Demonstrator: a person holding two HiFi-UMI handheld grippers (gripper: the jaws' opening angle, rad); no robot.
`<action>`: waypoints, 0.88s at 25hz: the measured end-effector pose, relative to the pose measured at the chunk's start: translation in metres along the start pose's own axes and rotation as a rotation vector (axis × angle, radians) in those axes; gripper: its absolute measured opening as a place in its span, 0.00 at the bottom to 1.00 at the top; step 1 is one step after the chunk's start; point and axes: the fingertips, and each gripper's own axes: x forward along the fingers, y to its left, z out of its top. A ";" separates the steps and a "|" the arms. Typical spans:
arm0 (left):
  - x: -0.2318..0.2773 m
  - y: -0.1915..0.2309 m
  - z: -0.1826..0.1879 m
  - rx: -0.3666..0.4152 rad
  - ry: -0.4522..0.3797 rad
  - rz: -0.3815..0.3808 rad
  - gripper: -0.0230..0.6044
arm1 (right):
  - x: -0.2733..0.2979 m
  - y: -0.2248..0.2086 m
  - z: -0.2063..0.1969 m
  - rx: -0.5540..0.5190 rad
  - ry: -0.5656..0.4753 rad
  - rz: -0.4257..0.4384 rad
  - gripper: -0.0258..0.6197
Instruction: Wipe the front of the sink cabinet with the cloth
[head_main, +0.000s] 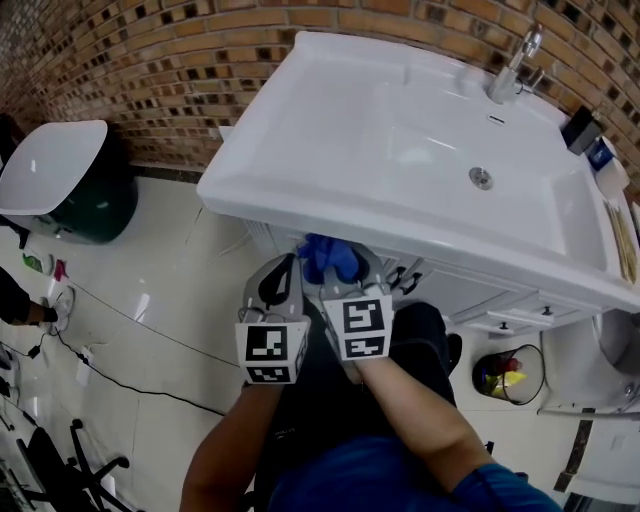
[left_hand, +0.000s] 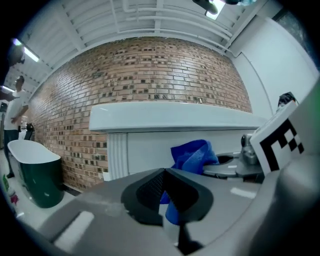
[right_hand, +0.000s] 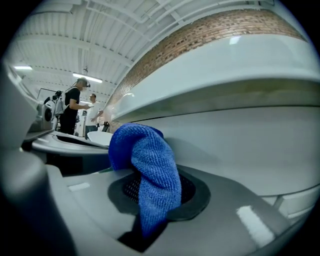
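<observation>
We face the sink cabinet (head_main: 470, 292) front, under the white basin (head_main: 400, 150). We hold both grippers side by side below its lip. Right gripper (head_main: 350, 275) clamps the blue cloth (head_main: 328, 257), bunched close to that front. Left gripper (head_main: 283, 272) jaws are nearly together, with a cloth strip in the slit.

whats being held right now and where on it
The cloth. The right gripper clamps it around its middle, with a bunch sticking out past the jaws. The left gripper seems to pinch a thin edge of it.
</observation>
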 end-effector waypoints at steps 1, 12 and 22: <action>0.003 -0.010 0.001 0.000 -0.004 -0.019 0.04 | -0.007 -0.008 -0.001 0.001 0.001 -0.014 0.16; 0.030 -0.120 0.006 0.015 -0.013 -0.216 0.04 | -0.087 -0.101 -0.012 0.024 -0.001 -0.171 0.16; 0.048 -0.221 0.013 0.035 -0.022 -0.366 0.04 | -0.164 -0.189 -0.031 0.061 0.002 -0.345 0.16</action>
